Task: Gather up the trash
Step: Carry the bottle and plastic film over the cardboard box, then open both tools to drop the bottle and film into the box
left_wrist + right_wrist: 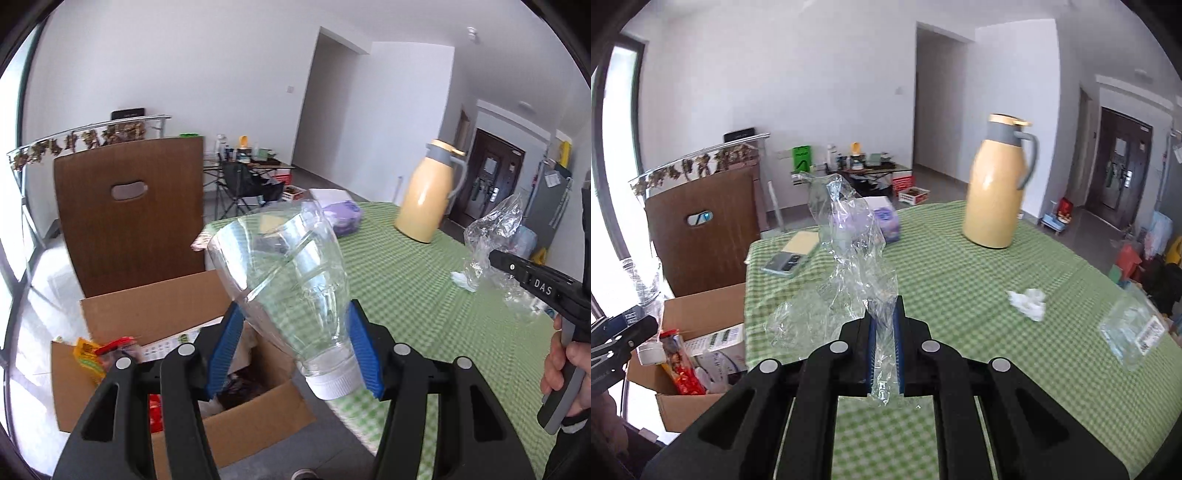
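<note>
Left tongs (pixel 295 354) clamp a clear bottle (pixel 291 280) neck-down, above the cardboard box (pixel 155 314) off the bench's (pixel 960 280) left edge. Right tongs (pixel 884 354) pinch crinkled plastic wrap (pixel 849 258) over the bench's near edge.

A yellow thermos jug (pixel 995 192) stands upright on the green-checked worktop (pixel 960 288), well apart from a phone (pixel 783 263) and a purple tissue pack (pixel 886 223), behind which a brown chair (pixel 129 214) stands.

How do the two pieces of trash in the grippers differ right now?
The clear plastic bottle is rigid and keeps its shape, white cap toward the left gripper; the clear plastic wrap is limp and crumpled. The bottle is near the cardboard box; the wrap, pinched flat in the right gripper, is over the table. Both are transparent.
</note>
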